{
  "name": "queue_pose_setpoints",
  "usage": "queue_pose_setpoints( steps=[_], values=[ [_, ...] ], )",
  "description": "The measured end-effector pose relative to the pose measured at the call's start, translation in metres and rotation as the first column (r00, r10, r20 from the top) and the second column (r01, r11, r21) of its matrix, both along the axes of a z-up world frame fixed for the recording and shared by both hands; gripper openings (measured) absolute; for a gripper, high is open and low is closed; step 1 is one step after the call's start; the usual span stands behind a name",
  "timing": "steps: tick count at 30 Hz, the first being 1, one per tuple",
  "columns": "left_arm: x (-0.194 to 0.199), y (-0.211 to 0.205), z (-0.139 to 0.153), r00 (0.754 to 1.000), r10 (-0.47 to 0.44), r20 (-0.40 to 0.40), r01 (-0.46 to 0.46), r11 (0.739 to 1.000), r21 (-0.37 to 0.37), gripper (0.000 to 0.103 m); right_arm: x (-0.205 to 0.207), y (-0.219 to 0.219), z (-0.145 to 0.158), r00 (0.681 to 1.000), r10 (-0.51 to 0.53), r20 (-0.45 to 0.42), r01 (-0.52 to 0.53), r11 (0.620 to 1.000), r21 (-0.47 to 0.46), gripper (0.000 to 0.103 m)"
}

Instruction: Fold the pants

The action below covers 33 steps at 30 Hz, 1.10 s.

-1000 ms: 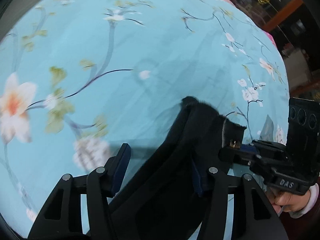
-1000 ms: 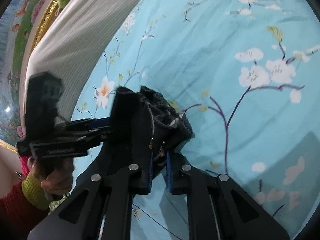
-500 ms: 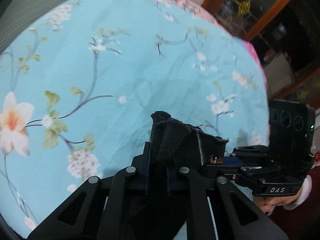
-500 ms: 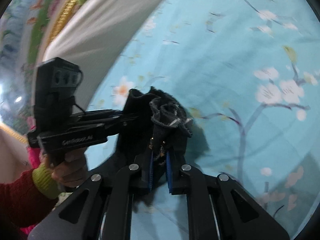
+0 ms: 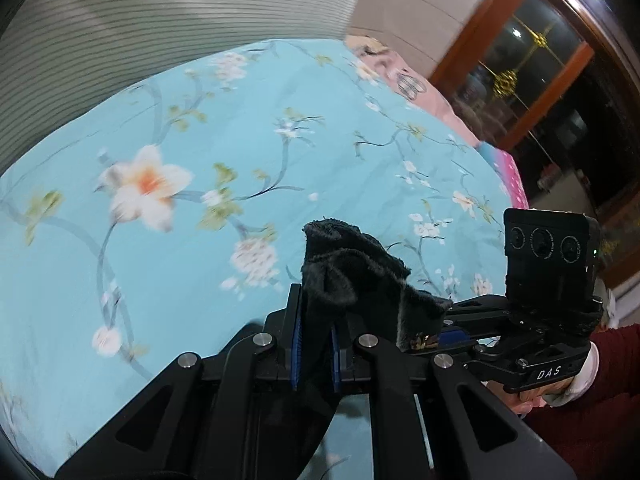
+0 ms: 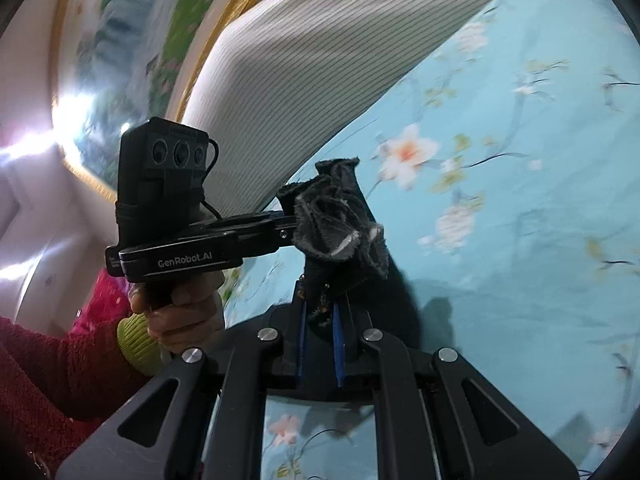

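The black pants (image 5: 352, 268) are bunched at the waistband and held up above the bed. My left gripper (image 5: 316, 344) is shut on one edge of the waistband. My right gripper (image 6: 320, 340) is shut on the other edge, by the zipper; the fleecy black pants (image 6: 340, 224) stand up between its blue pads. In the left wrist view the right gripper (image 5: 448, 332) comes in from the right, close beside mine. In the right wrist view the left gripper (image 6: 286, 222) reaches in from the left. The rest of the pants hangs below, hidden.
The bed has a light blue floral sheet (image 5: 180, 160). A white ribbed pillow or headboard cushion (image 6: 320, 64) lies along its far side. A wooden cabinet with glass (image 5: 540, 64) stands beyond the bed. A gold-framed picture (image 6: 132, 32) hangs on the wall.
My left gripper closed on the waistband. Both grippers have lifted the pants up off the sheet and tilted upward, so the cushion and room now show.
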<state>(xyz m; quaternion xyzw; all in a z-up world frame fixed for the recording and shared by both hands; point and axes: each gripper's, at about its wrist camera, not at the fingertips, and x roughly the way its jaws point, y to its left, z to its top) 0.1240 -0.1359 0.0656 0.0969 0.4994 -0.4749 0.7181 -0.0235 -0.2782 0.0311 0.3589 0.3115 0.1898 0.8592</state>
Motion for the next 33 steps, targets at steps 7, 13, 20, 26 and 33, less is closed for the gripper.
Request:
queue_pose_setpoints(
  steps=[7,13,20,26,33],
  values=[
    [-0.006,0.060,-0.022,0.991,0.131,-0.024,-0.130,0.991,0.023,0.010,0.025,0.052,-0.017,0.989,0.140,-0.046,-0.140,0.990,-0.011,0.012],
    [-0.009,0.097,-0.049,0.974,0.223,-0.025,-0.221,0.973,0.071,0.010,0.035,0.082,-0.034,0.971,0.220,-0.091,-0.225,0.973,-0.048,0.012],
    [-0.008,0.124,-0.076,0.945,0.325,-0.034,-0.320,0.941,0.114,0.008,0.048,0.109,-0.050,0.952,0.267,-0.149,-0.282,0.954,-0.096,0.013],
    [-0.014,0.149,-0.094,0.908,0.412,-0.071,-0.399,0.905,0.150,0.008,0.052,0.126,-0.063,0.927,0.307,-0.216,-0.340,0.930,-0.137,0.016],
    [-0.028,0.177,-0.094,0.850,0.518,-0.094,-0.503,0.852,0.149,0.009,0.054,0.138,-0.070,0.905,0.340,-0.256,-0.381,0.915,-0.131,0.038]
  ],
)
